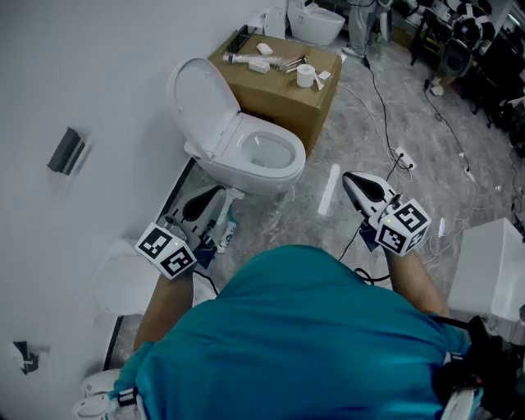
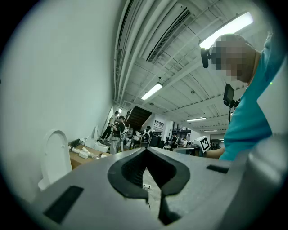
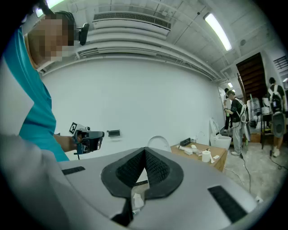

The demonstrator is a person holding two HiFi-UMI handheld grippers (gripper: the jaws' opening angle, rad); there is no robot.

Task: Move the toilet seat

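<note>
A white toilet [image 1: 258,160] stands against the left wall with its lid [image 1: 203,105] raised; I cannot tell whether the seat ring is up with it. The lid also shows in the left gripper view [image 2: 54,155] and in the right gripper view [image 3: 157,142]. My left gripper [image 1: 203,203] hovers just in front of the bowl at the lower left, shut and holding nothing [image 2: 146,155]. My right gripper [image 1: 351,182] is to the right of the bowl, apart from it and pointing toward it, with pads together and nothing held [image 3: 145,155].
A cardboard box [image 1: 279,90] behind the toilet carries a paper roll [image 1: 305,75] and small tools. Another toilet [image 1: 316,23] is farther back. Cables [image 1: 385,115] and a power strip [image 1: 404,157] lie on the floor at right, by a white box [image 1: 492,267]. People stand in the background.
</note>
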